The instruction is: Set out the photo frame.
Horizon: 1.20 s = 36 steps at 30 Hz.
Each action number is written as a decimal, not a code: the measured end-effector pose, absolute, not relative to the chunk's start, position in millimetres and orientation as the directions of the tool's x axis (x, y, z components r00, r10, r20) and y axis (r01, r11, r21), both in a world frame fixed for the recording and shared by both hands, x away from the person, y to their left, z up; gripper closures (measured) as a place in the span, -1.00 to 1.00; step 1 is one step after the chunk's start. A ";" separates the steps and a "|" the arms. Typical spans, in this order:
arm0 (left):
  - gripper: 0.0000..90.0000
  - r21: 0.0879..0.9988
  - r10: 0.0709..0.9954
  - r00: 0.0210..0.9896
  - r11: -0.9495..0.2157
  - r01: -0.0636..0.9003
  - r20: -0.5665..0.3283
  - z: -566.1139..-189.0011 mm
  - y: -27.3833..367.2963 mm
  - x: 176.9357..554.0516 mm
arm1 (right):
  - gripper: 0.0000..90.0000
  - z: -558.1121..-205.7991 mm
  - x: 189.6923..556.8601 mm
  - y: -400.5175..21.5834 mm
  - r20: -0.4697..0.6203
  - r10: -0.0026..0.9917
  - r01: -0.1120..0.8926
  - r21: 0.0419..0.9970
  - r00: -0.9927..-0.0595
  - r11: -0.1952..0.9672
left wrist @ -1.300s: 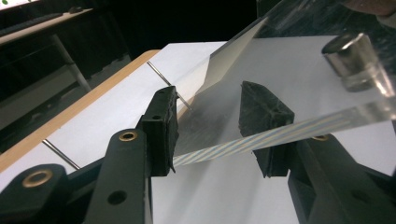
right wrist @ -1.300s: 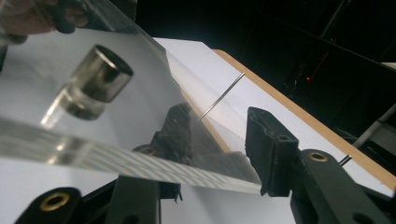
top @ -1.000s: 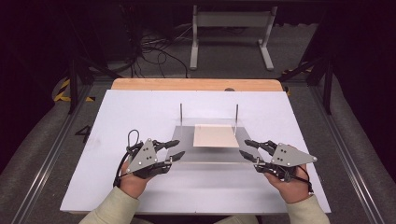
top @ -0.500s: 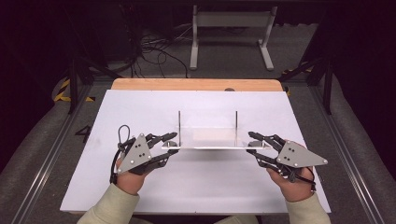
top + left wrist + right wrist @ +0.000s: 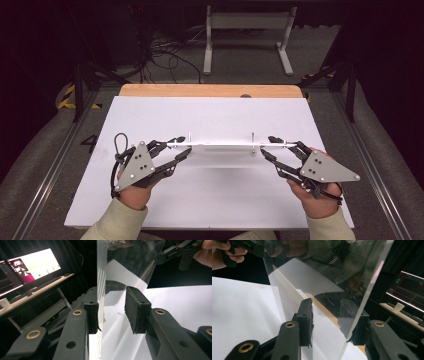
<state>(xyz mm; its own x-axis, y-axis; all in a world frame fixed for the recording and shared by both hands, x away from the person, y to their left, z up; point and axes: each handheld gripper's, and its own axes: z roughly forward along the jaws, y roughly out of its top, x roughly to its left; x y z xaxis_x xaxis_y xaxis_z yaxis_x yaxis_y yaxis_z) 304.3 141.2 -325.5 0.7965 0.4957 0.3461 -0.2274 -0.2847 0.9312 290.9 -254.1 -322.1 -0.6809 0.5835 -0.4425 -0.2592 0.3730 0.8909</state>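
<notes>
white table, both grippers lifting clear panel

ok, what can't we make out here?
High view: stand is edge-on, a thin line; its shape and any load are unreadable.
Left gripper view: monitor text is too small and blurred.
Right gripper view: stand's top is cut off by the frame edge; reflections in it mask what is behind.
Right gripper view: cup is too small to see inside.

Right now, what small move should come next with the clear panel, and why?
Probably hold it level and lift slowly: the clear flat acrylic panel hangs above the white table, pinched at each end by the left hand-held gripper, whose jaws have just been closing, and the right hand-held gripper.
</notes>
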 end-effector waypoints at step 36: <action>0.36 0.994 0.465 0.881 -0.102 -0.050 0.092 -304.0 163.7 302.8 | 0.30 -300.9 282.4 -245.7 -0.247 0.557 -0.187 0.969 -0.793 0.163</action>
